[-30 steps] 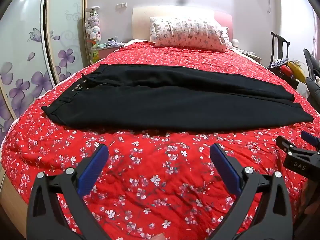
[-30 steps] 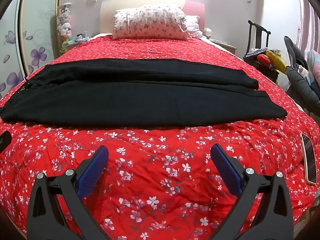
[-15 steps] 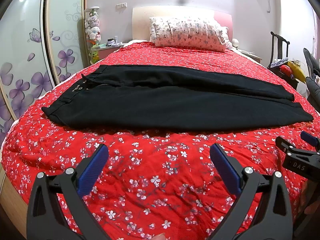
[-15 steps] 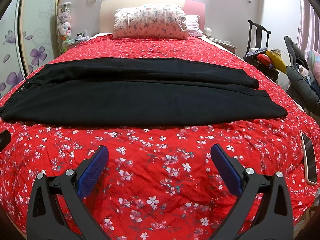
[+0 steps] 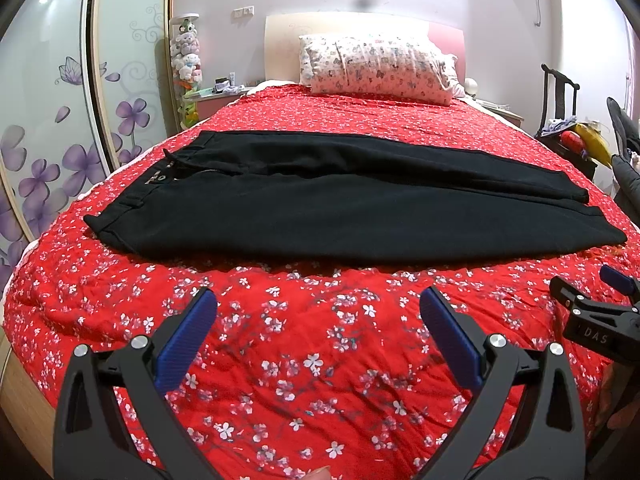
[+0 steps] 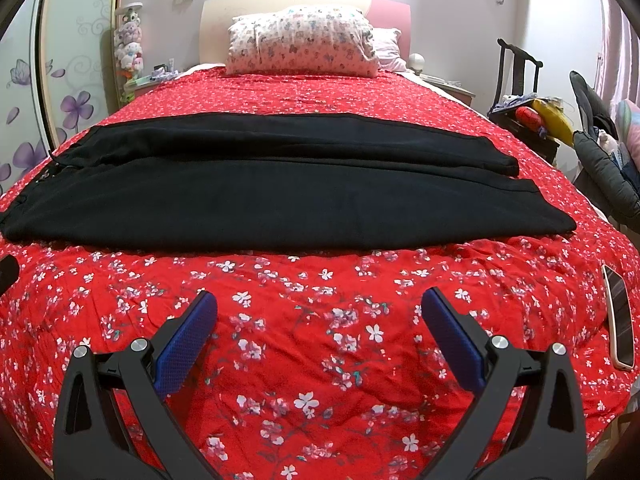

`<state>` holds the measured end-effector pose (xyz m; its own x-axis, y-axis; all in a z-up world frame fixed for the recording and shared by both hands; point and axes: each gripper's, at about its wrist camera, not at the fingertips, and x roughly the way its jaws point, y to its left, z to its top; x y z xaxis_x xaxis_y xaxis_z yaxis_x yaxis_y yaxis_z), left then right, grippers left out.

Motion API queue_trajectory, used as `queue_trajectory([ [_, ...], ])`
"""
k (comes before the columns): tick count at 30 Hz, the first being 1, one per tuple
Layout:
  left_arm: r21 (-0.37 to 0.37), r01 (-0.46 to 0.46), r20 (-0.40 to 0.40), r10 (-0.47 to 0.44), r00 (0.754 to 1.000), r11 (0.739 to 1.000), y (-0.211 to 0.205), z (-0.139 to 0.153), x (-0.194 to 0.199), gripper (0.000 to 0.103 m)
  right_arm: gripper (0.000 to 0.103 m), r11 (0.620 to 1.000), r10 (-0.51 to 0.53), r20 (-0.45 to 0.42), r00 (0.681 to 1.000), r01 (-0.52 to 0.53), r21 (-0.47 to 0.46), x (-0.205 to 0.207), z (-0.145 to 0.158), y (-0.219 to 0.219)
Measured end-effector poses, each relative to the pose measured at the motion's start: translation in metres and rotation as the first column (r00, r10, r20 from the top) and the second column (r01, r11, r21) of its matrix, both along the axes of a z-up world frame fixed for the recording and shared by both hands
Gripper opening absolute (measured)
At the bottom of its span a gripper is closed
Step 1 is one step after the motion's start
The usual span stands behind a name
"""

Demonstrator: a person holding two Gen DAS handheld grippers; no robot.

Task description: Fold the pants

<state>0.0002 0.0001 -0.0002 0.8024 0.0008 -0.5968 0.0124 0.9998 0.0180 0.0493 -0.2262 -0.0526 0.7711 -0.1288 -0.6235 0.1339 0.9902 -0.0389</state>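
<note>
left hand-held gripper [image 5: 316, 316] wide, empty | right hand-held gripper [image 6: 318, 316] wide, empty | black pants [image 6: 260, 192] flat beyond both

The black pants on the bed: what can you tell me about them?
The black pants lie flat across the red flowered bedspread, unfolded, both legs side by side. The waistband, with its button and zipper, points left; the hems point right. The cloth looks matte and smooth. Nothing touches them but the bedspread.

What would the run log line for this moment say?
stage: pre-grasp | pants: flat across bed, unfolded | left gripper: jaws open, empty | right gripper: jaws open, empty | phone: on bed
</note>
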Motion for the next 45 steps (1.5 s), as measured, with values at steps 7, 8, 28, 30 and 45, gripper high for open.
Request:
queue_trajectory([
  [7, 0.0, 0.0, -0.001, 0.0, 1.0, 1.0, -0.0044, -0.0014, 0.0001, 0.101, 0.102, 1.0, 0.0, -0.001, 1.0, 0.0, 0.0, 0.0002, -0.0005, 0.0],
  [8, 0.0, -0.001, -0.001, 0.001, 1.0, 1.0, -0.0055, -0.001, 0.0005, 0.101, 0.102, 1.0, -0.001, -0.001, 1.0, 0.001, 0.0, 0.0002, -0.0006, 0.0],
  [28, -0.009, 0.0, -0.003, 0.0, 1.0, 1.0, -0.0059, -0.0003, 0.0015, 0.101, 0.102, 1.0, 0.0, -0.004, 1.0, 0.0, 0.0, 0.0008, -0.0005, -0.0008],
  [30, -0.015, 0.002, -0.004, -0.002, 1.0, 1.0, -0.0005, -0.0038, 0.002, 0.101, 0.102, 1.0, 0.0, -0.004, 1.0, 0.0, 0.001, 0.0007, -0.0003, -0.001],
  [45, -0.017, 0.002, -0.007, -0.002, 1.0, 1.0, 0.0015, -0.0052, 0.0026, 0.101, 0.102, 1.0, 0.0, -0.005, 1.0, 0.0, 0.001, 0.0007, -0.0003, -0.0017],
])
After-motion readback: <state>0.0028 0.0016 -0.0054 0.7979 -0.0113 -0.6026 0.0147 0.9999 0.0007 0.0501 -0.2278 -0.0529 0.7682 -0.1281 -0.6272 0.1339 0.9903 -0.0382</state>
